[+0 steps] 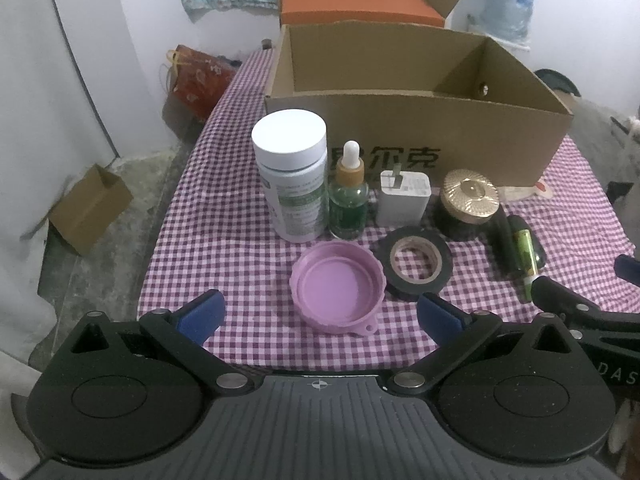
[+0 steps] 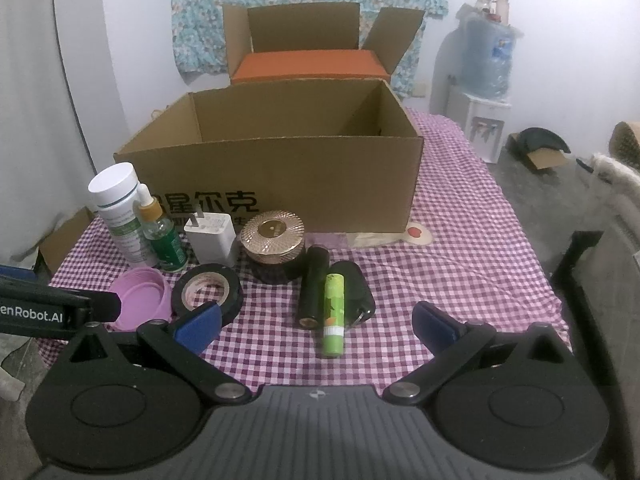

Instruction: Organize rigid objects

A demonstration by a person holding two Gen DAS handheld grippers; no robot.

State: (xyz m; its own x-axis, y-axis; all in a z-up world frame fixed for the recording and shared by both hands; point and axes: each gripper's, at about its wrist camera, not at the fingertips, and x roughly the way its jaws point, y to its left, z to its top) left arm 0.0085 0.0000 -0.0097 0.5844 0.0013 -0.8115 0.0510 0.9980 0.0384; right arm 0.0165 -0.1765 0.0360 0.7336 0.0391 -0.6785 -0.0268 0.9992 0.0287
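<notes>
Your cardboard box (image 2: 272,184) beyond the fingers looks empty, so nothing seems sorted yet. The white bottle (image 1: 290,176), tape roll (image 1: 416,264) and purple lid (image 1: 338,286) sit ahead of your left gripper (image 1: 320,316); the green tube (image 2: 334,314) lies between your right gripper (image 2: 316,322) fingers. Both hover low, spread wide, holding nothing.

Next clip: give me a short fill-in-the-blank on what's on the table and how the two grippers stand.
1. Both the left gripper and the right gripper have their jaws ____.
2. The pink lid lies beside a roll of ____ tape.
3. The dropper bottle stands between the white-capped bottle and the white ____.
4. The cardboard box behind the items is open at the ____.

Missing words: open; black; charger; top
</notes>
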